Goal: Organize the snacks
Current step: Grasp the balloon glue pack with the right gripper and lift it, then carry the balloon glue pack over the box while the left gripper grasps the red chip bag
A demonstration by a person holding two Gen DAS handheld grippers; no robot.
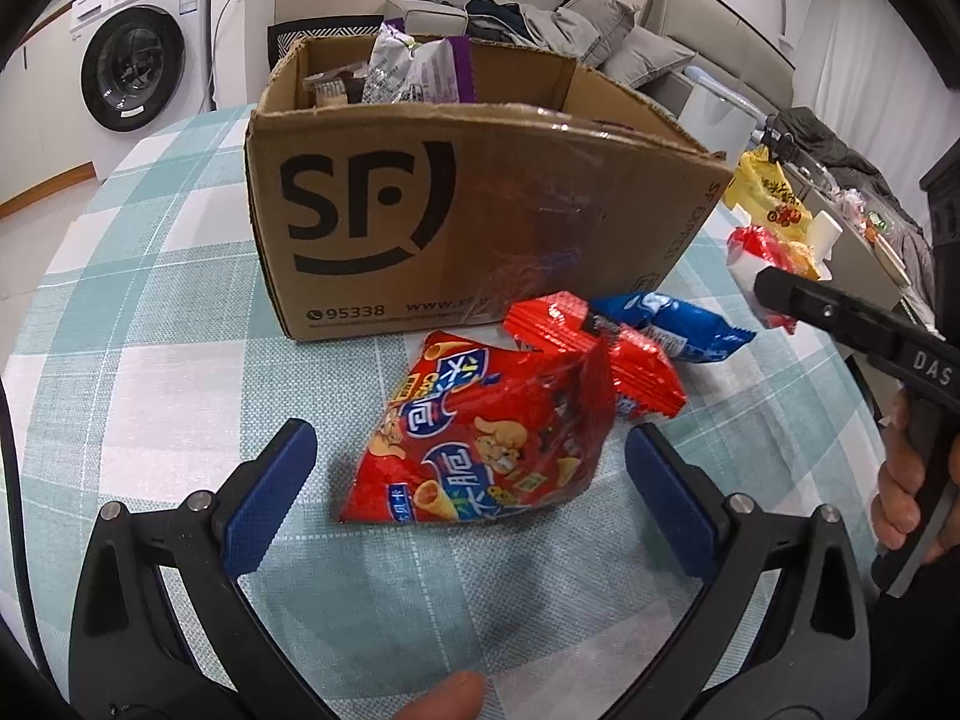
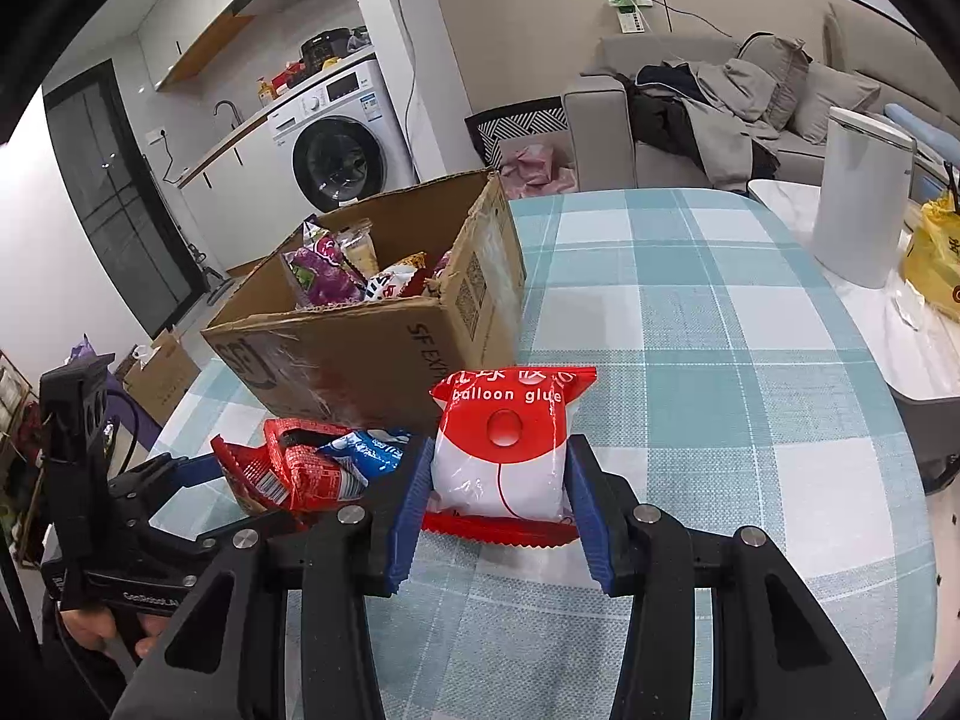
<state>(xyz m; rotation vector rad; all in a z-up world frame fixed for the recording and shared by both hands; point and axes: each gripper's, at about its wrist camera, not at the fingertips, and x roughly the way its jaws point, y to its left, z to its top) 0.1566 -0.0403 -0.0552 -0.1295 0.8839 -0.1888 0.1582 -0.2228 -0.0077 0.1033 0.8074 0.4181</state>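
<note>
- Hanging over the checked table (image 1: 150,372), the left gripper (image 1: 468,498) has its blue fingers (image 1: 270,498) wide apart, gripping nothing.
- Between and just beyond them lies a red snack bag (image 1: 480,450), apart from both pads.
- Past it, a red packet (image 1: 600,354) and a blue packet (image 1: 672,324) rest against the cardboard box (image 1: 420,210), which holds more snacks.
- Right gripper (image 2: 498,516) has its fingers (image 2: 408,510) clamped on a white and red "balloon glue" packet (image 2: 504,450); the box (image 2: 384,348) stands ahead to its left.
</note>
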